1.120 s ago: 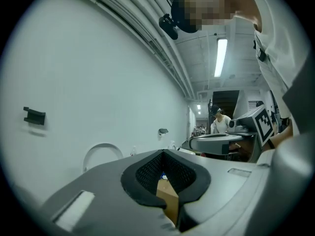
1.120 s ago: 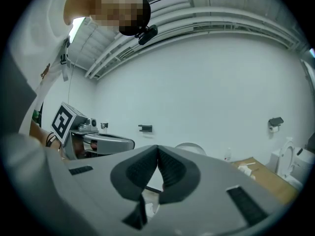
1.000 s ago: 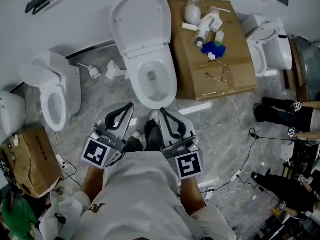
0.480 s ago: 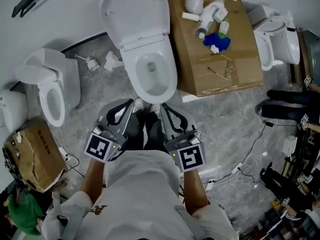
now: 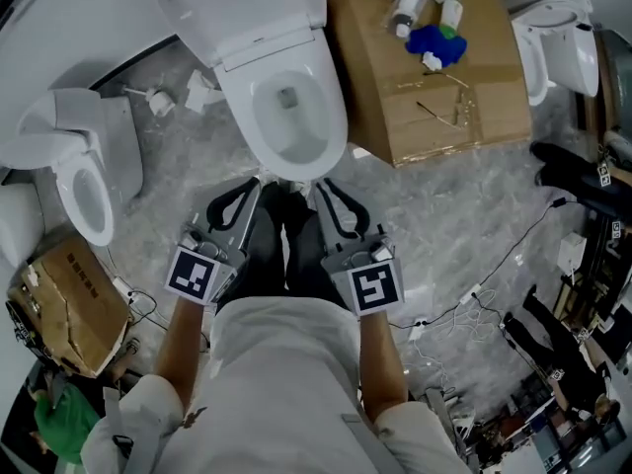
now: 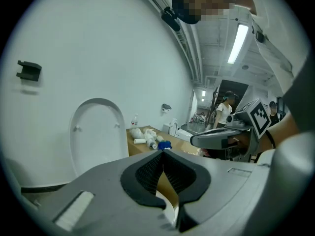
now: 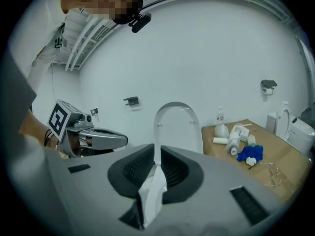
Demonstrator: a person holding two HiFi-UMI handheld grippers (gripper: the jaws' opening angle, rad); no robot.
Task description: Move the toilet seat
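A white toilet stands straight ahead, its bowl (image 5: 286,117) uncovered and its seat and lid (image 5: 242,3) raised against the wall. The same upright lid (image 6: 96,132) shows in the left gripper view and again as the lid (image 7: 177,124) in the right gripper view. My left gripper (image 5: 259,182) hovers just short of the bowl's front rim, shut and empty (image 6: 162,154). Beside it, my right gripper (image 5: 318,186) is at the same rim. Its jaws are opening, a thin gap showing (image 7: 157,151), with nothing between them.
A cardboard sheet (image 5: 464,107) to the right carries white fittings and a blue object (image 5: 434,42). A second toilet (image 5: 84,166) stands at the left and another toilet (image 5: 558,38) at the far right. A torn box (image 5: 64,304) and cables (image 5: 494,275) lie on the floor.
The view and both grippers have moved forward. The toilet bowl now lies right at the gripper tips instead of a little ahead of them.
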